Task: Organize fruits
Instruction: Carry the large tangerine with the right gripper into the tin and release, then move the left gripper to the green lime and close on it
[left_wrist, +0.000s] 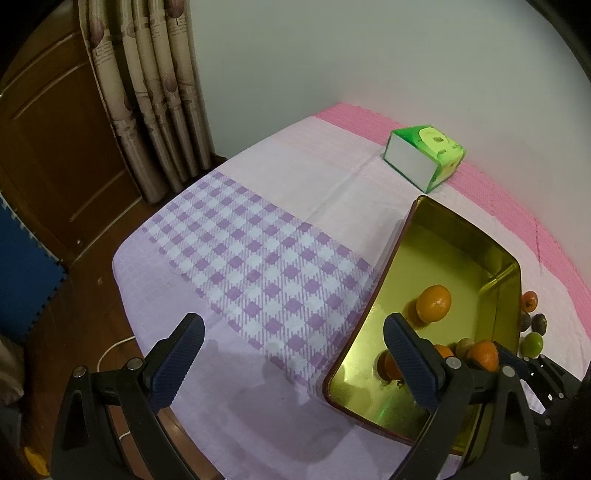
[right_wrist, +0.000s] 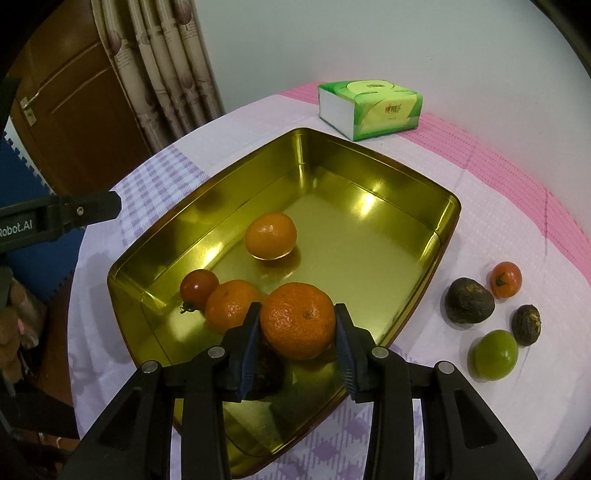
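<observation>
Right hand-held gripper (right_wrist: 298, 325): clamped on a mandarin (right_wrist: 297, 319), held over the near end of the gold tin (right_wrist: 207, 199). Left hand-held gripper (left_wrist: 293, 356): jaws wide, nothing between, above the checked cloth (left_wrist: 258, 266) beside the tin. Inside tin: two more mandarins, one cherry tomato (right_wrist: 198, 286), a dark fruit under the pads. On worktop, right of tin: green fruit (right_wrist: 494, 355), two dark fruits, small tomato (right_wrist: 505, 279). Behind: tissue pack (right_wrist: 371, 109).

Home: curtain (left_wrist: 147, 92), wooden door (left_wrist: 55, 147), tablecloth (left_wrist: 258, 240).
</observation>
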